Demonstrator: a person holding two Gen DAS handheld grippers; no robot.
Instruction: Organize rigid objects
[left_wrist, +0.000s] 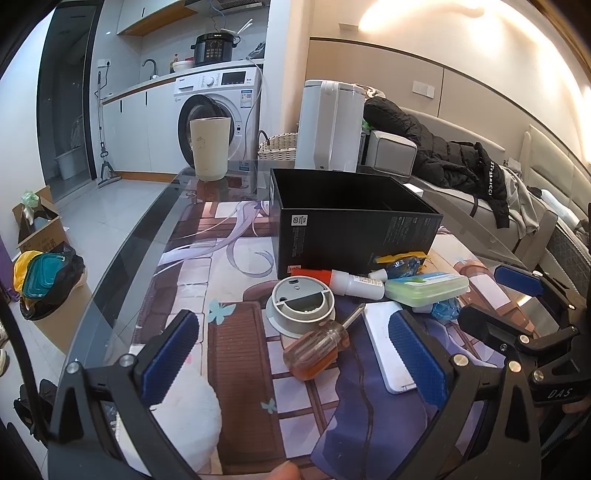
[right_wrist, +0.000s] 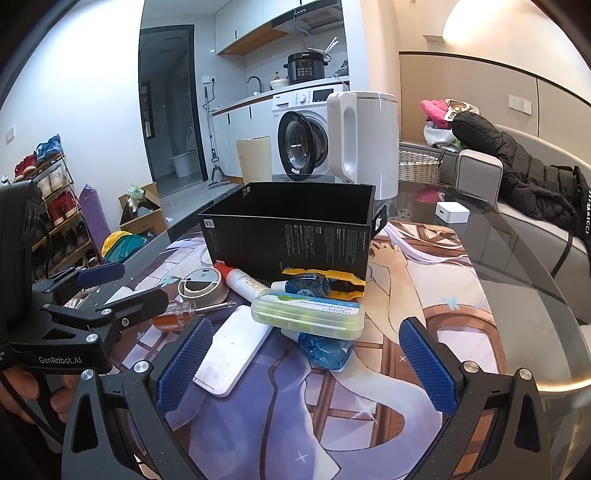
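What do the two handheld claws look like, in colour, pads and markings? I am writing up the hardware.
Both are black, angular linkage frames with silver pivot bolts. The left claw and right claw each carry two blue, cross-hatched textured finger pads. White lettering reading "GenRobot.AI" marks the left body; the right body shows "DAS". A thin black cable trails beside bare fingers.

Matt black cardboard box (left_wrist: 354, 225), glossy glass table (left_wrist: 122, 266), translucent amber plastic screwdriver handle (left_wrist: 314, 350)
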